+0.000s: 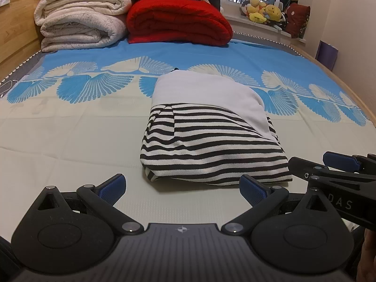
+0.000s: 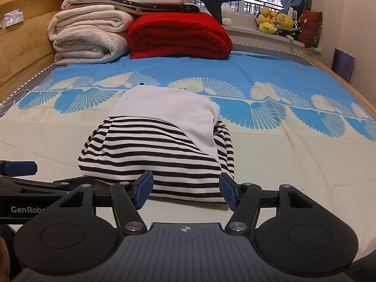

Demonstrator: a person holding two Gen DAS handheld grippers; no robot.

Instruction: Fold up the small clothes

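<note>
Nearest the striped garment [image 2: 155, 162], the right gripper [image 2: 185, 191] is hovering at its near folded edge, jaws standing apart and touching nothing; the left gripper [image 1: 182, 189] is waiting just off its near left corner, jaws likewise spread and empty. The garment is lying folded into a compact bundle on the bed sheet [image 1: 70, 141], white half overlapping the striped half. It is looking soft, light and limp, so any further fold would probably be best started by pinching the near corners. Beyond the garment, a red blanket [image 1: 178, 21] and cream blankets [image 1: 82, 23] are sitting stacked, with plush toys [image 2: 277, 23] on the sill farther back.
</note>
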